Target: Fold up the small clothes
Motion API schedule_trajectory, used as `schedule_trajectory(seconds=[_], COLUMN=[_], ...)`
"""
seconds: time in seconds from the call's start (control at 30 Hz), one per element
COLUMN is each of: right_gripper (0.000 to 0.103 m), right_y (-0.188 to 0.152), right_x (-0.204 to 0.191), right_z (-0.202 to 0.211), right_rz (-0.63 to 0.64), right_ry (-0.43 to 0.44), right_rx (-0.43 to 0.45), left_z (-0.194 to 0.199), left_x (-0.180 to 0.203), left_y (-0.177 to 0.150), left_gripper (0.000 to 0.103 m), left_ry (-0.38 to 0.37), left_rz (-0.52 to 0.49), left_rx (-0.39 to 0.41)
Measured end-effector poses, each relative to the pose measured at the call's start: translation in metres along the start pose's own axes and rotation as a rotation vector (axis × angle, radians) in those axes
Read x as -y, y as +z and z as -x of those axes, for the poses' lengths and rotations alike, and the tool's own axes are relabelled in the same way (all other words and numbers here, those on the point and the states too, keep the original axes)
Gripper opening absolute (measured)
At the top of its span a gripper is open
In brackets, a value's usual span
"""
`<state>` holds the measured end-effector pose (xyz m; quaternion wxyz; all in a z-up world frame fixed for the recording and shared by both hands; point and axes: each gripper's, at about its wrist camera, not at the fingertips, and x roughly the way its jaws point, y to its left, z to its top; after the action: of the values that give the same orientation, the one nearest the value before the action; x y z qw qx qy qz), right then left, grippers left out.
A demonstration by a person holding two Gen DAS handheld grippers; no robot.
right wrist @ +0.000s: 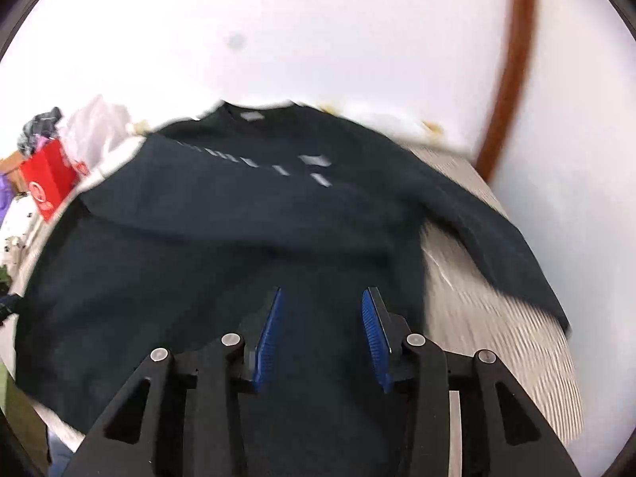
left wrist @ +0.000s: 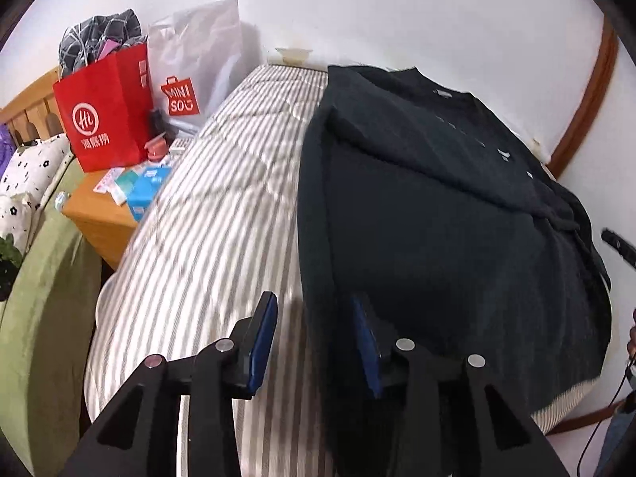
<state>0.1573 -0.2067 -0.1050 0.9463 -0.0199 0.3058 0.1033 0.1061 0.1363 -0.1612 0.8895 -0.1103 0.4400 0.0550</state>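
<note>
Your left claw (left wrist: pixel 314 334) and right claw (right wrist: pixel 322 334) hang spread above the dark sweater (left wrist: pixel 457 218) on the striped bed (left wrist: pixel 222 206); red bag (left wrist: pixel 105 111) far left; the right view is blurred.

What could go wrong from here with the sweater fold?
1. One sleeve trails toward the corner of the striped mattress; it may slip off the edge during a fold.
2. The other sleeve already lies across the sweater chest; gripping the hem may catch only one layer and skew the fold.
3. The left claw straddles the sweater's side edge, open; closing there could pinch the mattress cover too. The right claw is open, holding nothing.
</note>
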Motion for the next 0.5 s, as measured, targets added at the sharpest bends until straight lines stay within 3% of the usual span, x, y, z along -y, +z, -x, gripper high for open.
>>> schedule_trajectory(seconds=[0.3, 0.5], right_gripper=[0.042, 0.043], right_y=[0.118, 0.150], right_x=[-0.092, -0.157], right_z=[-0.095, -0.144], right_rz=[0.064, 0.127], right_ry=[0.233, 0.273], right_rx=[-0.007, -0.023], left_z=[-0.025, -0.053], left_x=[0.009, 0.009], left_y=[0.066, 0.100], left_gripper=[0.044, 0.044], left_ry=[0.025, 0.036], left_rz=[-0.013, -0.014], left_rx=[0.022, 0.025])
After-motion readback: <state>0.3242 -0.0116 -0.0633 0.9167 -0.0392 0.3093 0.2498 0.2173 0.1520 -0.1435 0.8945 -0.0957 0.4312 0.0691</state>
